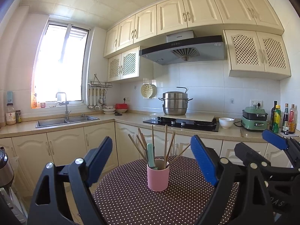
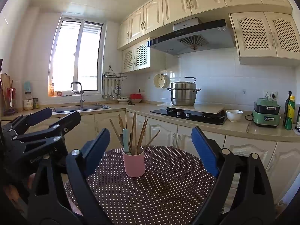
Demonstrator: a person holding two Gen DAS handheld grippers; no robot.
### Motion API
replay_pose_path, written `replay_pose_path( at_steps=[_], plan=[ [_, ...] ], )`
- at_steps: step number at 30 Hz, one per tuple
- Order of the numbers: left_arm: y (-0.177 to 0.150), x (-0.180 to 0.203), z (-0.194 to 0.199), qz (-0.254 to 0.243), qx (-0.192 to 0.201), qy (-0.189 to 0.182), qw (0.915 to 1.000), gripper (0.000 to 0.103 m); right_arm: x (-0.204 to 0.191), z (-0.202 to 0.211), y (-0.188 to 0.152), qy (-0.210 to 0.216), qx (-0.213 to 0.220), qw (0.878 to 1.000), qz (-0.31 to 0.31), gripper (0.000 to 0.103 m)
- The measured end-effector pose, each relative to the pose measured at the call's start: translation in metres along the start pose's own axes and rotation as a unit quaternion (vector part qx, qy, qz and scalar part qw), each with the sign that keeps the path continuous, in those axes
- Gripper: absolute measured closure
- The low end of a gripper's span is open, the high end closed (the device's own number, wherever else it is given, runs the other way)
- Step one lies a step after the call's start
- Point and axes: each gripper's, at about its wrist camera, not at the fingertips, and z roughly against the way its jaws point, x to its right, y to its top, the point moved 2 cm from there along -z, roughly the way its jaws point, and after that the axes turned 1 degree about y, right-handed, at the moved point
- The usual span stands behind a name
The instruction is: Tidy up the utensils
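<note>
Cream kitchen cabinets (image 1: 61, 146) line the far walls under a bright window (image 1: 60, 65), with a steel sink (image 1: 65, 121) at left, a black hob (image 1: 181, 123) carrying a steel steamer pot (image 1: 175, 103) beneath a grey extractor hood (image 1: 183, 50), and a white bowl (image 1: 226, 122), a green appliance (image 1: 254, 119) and several bottles (image 1: 281, 120) along the counter at right. Closer to me is a small round bench (image 1: 131, 196) covered in a dark brown cloth with white polka dots. Near the middle of that bench stands a pink cup (image 1: 158, 176), upright, holding the utensils: a spray of wooden chopsticks (image 1: 165, 142) leaning outward in different directions, and a pale teal handle (image 1: 150, 155) tucked among them. My left hand-held gripper (image 1: 151, 157) is released, its two blue-padded fingers spread wide on either side of the cup as seen from its own camera, touching nothing and holding nothing. My right hand-held gripper (image 2: 150, 150) is likewise released, its blue fingers standing wide apart with the cup framed between them but farther off, nothing pinched. Both point level toward the cup from the near side of the bench, side by side; each shows at the edge of the other's view as black arms with blue tips.
</note>
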Motion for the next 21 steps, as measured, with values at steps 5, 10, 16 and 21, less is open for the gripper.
replay_pose_path(
  at_steps=[5,10,16,21],
  plan=[
    [0.0012,0.0013,0.0004,-0.003,0.002,0.002,1.0000,0.019,-0.0005,0.0001,0.0004,0.001,-0.001,1.000,-0.002,0.015],
    [0.0007,0.0019,-0.0006,-0.005,0.000,0.003,1.0000,0.019,-0.0010,-0.0011,-0.0003,0.001,-0.003,1.000,-0.001,0.015],
    [0.0001,0.0016,-0.0019,-0.007,-0.001,0.003,1.0000,0.019,-0.0004,-0.0036,-0.0013,0.003,-0.006,1.000,-0.003,0.015],
    [-0.0012,0.0009,-0.0044,-0.007,-0.002,0.001,1.0000,0.019,-0.0004,-0.0035,-0.0030,0.002,-0.009,1.000,-0.004,0.015]
  ],
)
